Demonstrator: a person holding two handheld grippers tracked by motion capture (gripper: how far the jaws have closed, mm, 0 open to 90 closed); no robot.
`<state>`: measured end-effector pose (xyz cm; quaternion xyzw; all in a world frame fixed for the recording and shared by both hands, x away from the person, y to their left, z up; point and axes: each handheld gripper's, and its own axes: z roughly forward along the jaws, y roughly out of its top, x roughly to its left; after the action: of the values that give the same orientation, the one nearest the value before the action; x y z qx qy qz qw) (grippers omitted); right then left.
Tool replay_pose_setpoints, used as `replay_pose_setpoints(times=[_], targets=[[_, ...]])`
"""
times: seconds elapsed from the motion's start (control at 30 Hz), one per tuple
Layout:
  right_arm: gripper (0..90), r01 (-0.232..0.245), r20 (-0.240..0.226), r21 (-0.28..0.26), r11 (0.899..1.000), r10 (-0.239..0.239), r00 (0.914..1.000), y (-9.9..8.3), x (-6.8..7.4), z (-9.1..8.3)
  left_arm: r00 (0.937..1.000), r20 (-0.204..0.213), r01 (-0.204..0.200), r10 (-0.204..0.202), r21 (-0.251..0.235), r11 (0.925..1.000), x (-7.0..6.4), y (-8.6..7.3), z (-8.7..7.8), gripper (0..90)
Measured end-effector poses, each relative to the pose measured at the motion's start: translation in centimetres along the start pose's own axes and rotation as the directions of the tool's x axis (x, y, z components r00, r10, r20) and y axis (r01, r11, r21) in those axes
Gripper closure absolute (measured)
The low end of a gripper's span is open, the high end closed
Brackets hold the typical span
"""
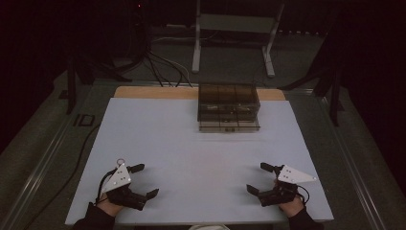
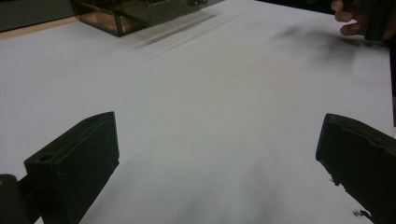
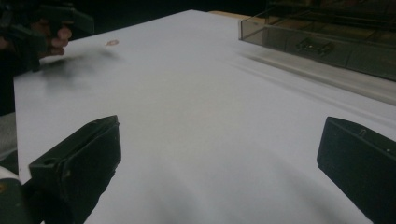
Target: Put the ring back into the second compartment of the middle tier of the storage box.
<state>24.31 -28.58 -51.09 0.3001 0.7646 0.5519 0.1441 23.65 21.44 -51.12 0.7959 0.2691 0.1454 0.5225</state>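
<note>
A: From the high view, where does everything sit?

B: The left gripper [image 1: 143, 181] and the right gripper [image 1: 261, 178] rest low at the near edge of the white table [image 1: 201, 143], well apart, one toward each near corner. Both have their jaws spread wide with nothing between them. My guess is they're parked there, symmetrical and clear of the middle, ready to start.

A: And the thing they'd go for?

B: A smoked-plastic compartment box [image 1: 229, 108] at the far middle of the table, well away from both grippers. Dividers show through its top, and a lower tier juts toward the person like a drawer front. Whether anything lies inside, I can't tell; the dark plastic and dim light hide it.

A: The left gripper view?

B: Its two black jaws stand far apart over bare table. A corner of the box [image 2: 135, 14] is cut off at the top edge, and the other hand [image 2: 348, 18] is clipped at the upper right.

A: The right gripper view?

B: Same released jaws over bare table. The box [image 3: 317, 42] runs off the upper right; a small clasp or handle [image 3: 314, 46] shows on its front, too blurred to name firmly. The far hand [image 3: 53, 37] is dark, and a small pale speck [image 3: 112, 42] near it can't be identified.
</note>
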Motion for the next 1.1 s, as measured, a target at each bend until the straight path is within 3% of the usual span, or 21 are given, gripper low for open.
replay_pose_setpoints(times=[0.77, 1.1], targets=[[0.0, 0.016, 0.005, -0.015, 1.000, -0.016, 0.9999, 0.4, 0.3, -0.2, 0.9986, 0.047, -0.025, 0.025, 0.014, 0.9996, -0.5, 0.1, 0.0, 0.9], [0.0, 0.022, 0.011, -0.019, 1.000, -0.022, 0.9997, 0.5, 0.5, -0.1, 0.9971, 0.069, -0.035, 0.034, 0.013, 0.9993, -1.0, 0.9, -0.2, 0.9]])
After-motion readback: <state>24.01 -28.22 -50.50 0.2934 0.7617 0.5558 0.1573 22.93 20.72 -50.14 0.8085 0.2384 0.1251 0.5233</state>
